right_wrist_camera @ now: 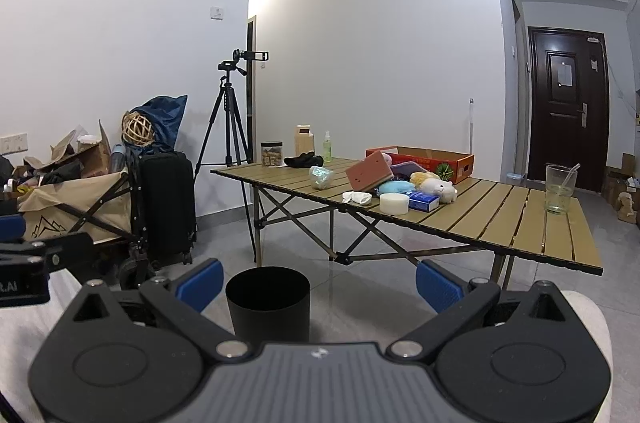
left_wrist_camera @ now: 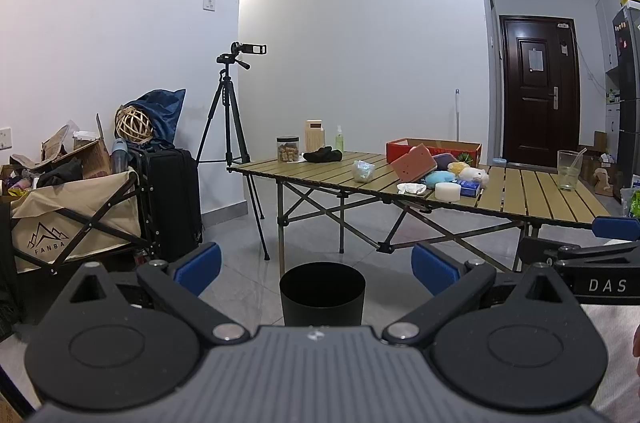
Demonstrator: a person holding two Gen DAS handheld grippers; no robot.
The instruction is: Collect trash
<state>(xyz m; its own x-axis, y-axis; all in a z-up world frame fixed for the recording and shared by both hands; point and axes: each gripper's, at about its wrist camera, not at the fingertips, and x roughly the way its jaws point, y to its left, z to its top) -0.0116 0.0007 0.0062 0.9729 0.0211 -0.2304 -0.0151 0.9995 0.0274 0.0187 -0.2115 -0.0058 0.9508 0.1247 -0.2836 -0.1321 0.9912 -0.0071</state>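
Left gripper (left_wrist_camera: 316, 269): fingers (left_wrist_camera: 198, 265) spread wide, holding nothing. Right gripper (right_wrist_camera: 318, 281): fingers (right_wrist_camera: 438, 287) likewise spread wide, empty. Both are held low, side by side, well short of the desk.

Black bin (left_wrist_camera: 322, 293) stands on the grey tiled floor (left_wrist_camera: 248, 287), just beyond the fingertips, near the desk's front legs.

Slatted folding desk (right_wrist_camera: 500, 219) behind the bin. Near its front edge: crumpled white tissue (right_wrist_camera: 357, 197), white round block (right_wrist_camera: 394, 203), small blue box (right_wrist_camera: 424, 201). Farther in: crinkled silvery wrapper, possibly foil (right_wrist_camera: 321, 177); pink sponge (right_wrist_camera: 368, 170); plush toys (right_wrist_camera: 440, 189). Clear cup with straw (right_wrist_camera: 560, 189) sits apart at the right. Red cardboard tray (right_wrist_camera: 436, 157) and jar (right_wrist_camera: 272, 154) lie toward the rear.

Tripod with camera (left_wrist_camera: 232, 103) stands by the wall.
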